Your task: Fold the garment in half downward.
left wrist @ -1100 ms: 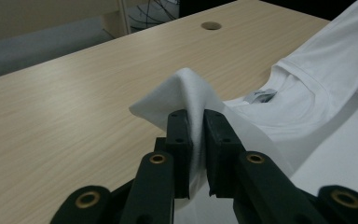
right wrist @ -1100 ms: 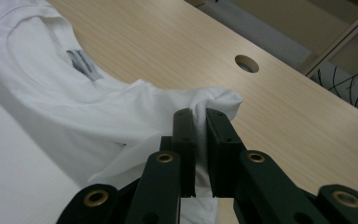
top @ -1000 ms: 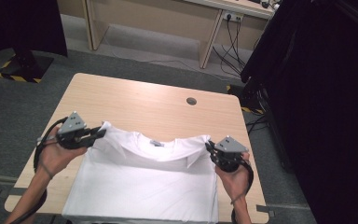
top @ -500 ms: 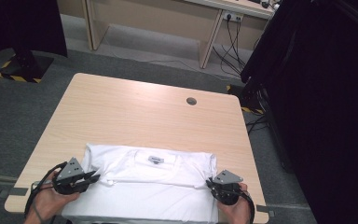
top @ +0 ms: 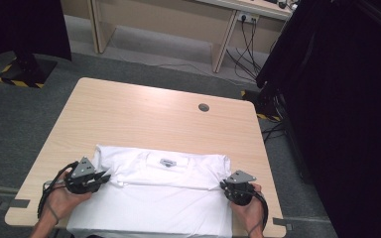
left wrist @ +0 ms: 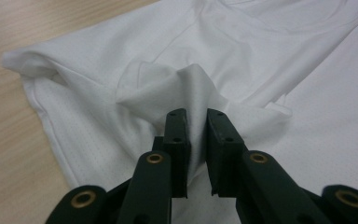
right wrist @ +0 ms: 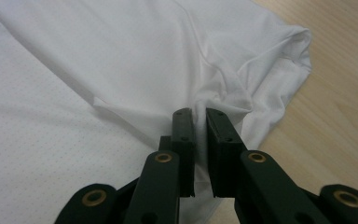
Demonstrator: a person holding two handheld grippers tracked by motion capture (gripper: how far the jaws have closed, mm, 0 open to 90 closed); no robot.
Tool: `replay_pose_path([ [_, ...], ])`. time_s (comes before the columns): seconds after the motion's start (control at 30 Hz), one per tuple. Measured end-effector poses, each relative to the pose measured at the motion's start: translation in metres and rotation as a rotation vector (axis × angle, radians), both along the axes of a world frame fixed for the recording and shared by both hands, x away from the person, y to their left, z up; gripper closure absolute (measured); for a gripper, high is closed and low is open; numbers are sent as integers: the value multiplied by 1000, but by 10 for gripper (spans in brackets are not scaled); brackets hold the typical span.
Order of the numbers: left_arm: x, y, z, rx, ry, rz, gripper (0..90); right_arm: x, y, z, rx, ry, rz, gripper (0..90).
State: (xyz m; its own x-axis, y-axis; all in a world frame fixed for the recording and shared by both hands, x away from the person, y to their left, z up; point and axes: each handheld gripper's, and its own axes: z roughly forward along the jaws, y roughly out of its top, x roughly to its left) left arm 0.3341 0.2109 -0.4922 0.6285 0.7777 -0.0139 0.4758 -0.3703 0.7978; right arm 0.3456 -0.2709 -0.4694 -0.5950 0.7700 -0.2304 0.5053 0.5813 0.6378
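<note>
White T-shirt (top: 163, 198): folded, lying at the near edge of the tabletop (top: 149, 114), spanning most of its width. Neck label (top: 167, 161): small, grey print, too small to read. Left gripper (top: 101, 177): clenched on a pinch of cloth by the shirt's left fold. Right gripper (top: 223, 185): clenched on cloth by the right fold. Change from a second ago: both grippers have come toward the near edge and lower, carrying the collar end over the body; the shirt now lies doubled.
</note>
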Motion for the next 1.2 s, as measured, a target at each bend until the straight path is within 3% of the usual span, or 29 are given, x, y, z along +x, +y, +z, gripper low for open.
replay_pose_path([
  [0.1,8,-4,2,20,-1,0,788,9,-1,0,6,1,-12,823],
  [0.57,49,-9,3,10,0,22,784,51,-3,1,13,-8,-50,822],
  [0.9,75,-12,3,12,-15,45,783,69,0,2,1,-24,-75,822],
  [1.03,78,-12,4,18,-13,44,783,76,2,2,3,-25,-82,823],
  [1.2,76,-10,11,-20,3,45,786,74,1,5,22,-42,-82,825],
])
